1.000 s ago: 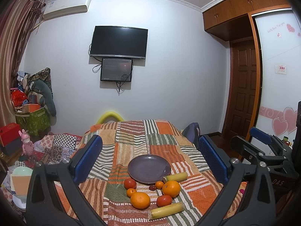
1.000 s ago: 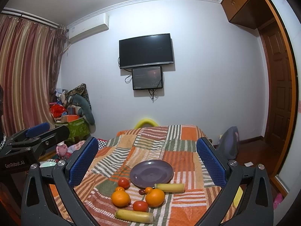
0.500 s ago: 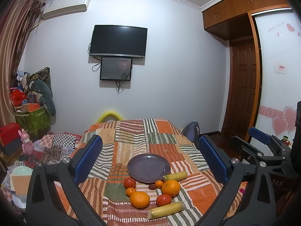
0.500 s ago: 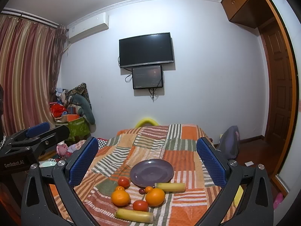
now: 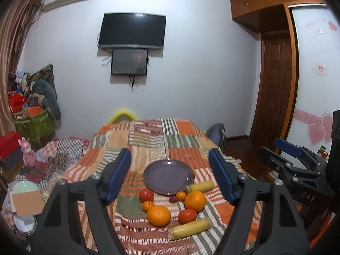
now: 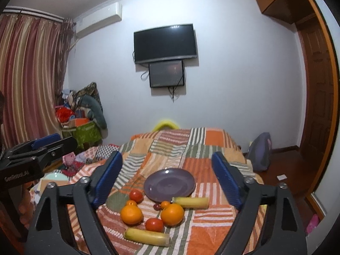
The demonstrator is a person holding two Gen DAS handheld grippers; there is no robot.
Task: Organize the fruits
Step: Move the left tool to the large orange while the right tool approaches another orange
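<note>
nothing sorted yet: the purple plate (image 5: 169, 176) is bare and all the fruit lies on the bed's patchwork blanket (image 5: 148, 146).

your left tool (image 5: 170, 177) and right tool (image 6: 166, 180) both hang short of the pile, jaws closing with nothing between them. two oranges (image 5: 158, 215), two tomatoes (image 5: 146, 194), two small tangerines, a dark little fruit and two yellow pieces (image 5: 190, 228) sit just in front of the plate, so everything is left to move.

Both wrist cameras look slightly downward along their tongs, sharing the plate (image 5: 169, 177) (image 6: 169, 182) and fruit.
</note>
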